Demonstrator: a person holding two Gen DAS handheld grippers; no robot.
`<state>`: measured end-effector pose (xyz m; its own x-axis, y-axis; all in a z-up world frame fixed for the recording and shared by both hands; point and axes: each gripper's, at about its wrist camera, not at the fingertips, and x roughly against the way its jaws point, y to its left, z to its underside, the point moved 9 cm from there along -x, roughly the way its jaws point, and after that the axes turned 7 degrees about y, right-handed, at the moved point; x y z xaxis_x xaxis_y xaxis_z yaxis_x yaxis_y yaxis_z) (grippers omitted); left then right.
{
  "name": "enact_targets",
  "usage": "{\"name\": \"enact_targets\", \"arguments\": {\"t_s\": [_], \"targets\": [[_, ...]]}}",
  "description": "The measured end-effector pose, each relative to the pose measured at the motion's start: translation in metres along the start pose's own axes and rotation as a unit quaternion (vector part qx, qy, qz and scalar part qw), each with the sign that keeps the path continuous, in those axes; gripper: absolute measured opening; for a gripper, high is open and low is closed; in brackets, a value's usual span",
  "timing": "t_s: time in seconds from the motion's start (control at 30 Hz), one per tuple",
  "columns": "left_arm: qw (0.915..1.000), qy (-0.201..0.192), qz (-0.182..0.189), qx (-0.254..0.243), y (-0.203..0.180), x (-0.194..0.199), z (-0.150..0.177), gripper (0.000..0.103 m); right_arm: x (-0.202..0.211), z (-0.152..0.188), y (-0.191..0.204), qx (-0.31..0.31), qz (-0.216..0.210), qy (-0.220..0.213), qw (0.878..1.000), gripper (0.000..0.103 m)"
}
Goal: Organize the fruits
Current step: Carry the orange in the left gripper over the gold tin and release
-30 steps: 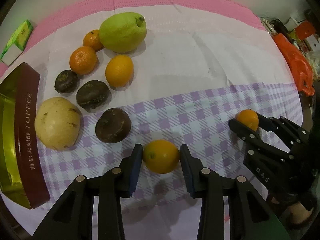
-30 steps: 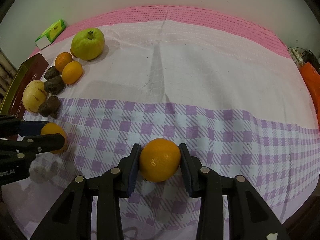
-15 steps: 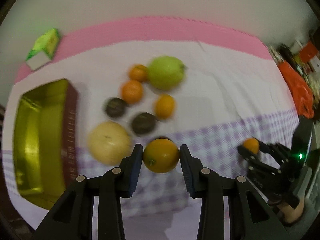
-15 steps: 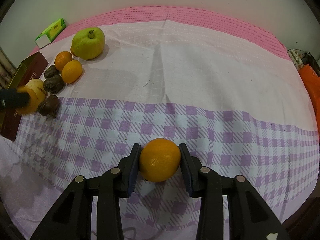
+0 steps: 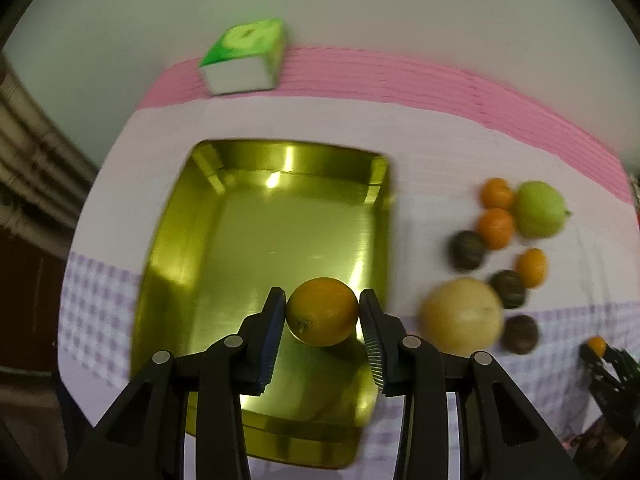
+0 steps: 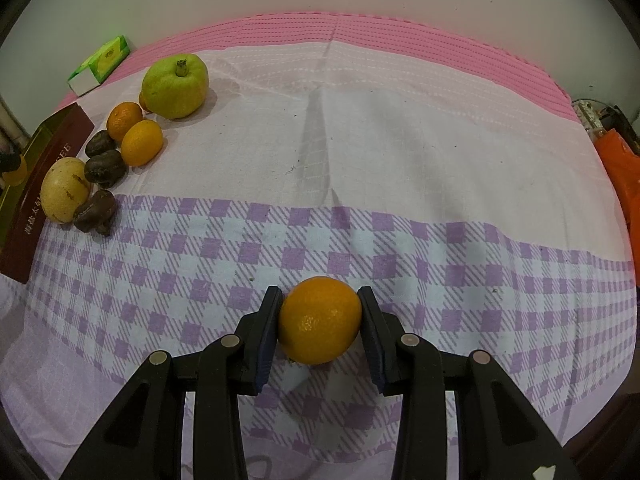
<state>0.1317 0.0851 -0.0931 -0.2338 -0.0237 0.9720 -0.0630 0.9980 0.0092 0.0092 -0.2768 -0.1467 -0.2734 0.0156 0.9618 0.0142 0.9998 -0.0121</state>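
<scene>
My left gripper (image 5: 322, 312) is shut on an orange (image 5: 322, 311) and holds it above the near part of an open gold tin (image 5: 256, 240), which has nothing inside. In the right wrist view my right gripper (image 6: 319, 320) is shut on another orange (image 6: 319, 319) just over the checked cloth. A cluster of fruit lies right of the tin: a green pear-like fruit (image 6: 175, 85), small oranges (image 6: 125, 119), dark brown fruits (image 6: 105, 166) and a pale yellow round fruit (image 6: 64, 189).
A green and white carton (image 5: 244, 56) lies behind the tin on the pink band of cloth. The tin's dark red side (image 6: 44, 184) faces the fruit cluster. An orange bag (image 6: 624, 176) and clutter sit at the far right edge.
My left gripper has carried its orange leftward from the checked cloth to above the gold tin, turning as it went. The right gripper and its orange have stayed put.
</scene>
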Motion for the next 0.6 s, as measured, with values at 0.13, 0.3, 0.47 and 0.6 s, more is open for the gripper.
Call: {"name": "enact_targets", "arguments": {"t_s": [0.13, 0.3, 0.47, 0.6], "targets": [[0.9997, 0.012, -0.014, 0.015, 0.030, -0.015, 0.006, 0.039, 0.000, -0.001, -0.001, -0.002, 0.000, 0.000, 1.000, 0.036], [0.9992, 0.028, -0.020, 0.019, 0.049, -0.032, 0.015, 0.039, 0.000, -0.001, -0.002, -0.004, 0.002, 0.000, 1.000, 0.036], [0.9989, 0.038, -0.022, 0.019, 0.055, -0.043, 0.022, 0.039, 0.000, -0.001, -0.001, -0.004, 0.001, 0.000, 1.000, 0.036], [0.9987, 0.040, -0.026, 0.015, 0.055, -0.045, 0.025, 0.039, 0.000, -0.001, -0.001, -0.005, 0.003, -0.001, 1.000, 0.035]]}}
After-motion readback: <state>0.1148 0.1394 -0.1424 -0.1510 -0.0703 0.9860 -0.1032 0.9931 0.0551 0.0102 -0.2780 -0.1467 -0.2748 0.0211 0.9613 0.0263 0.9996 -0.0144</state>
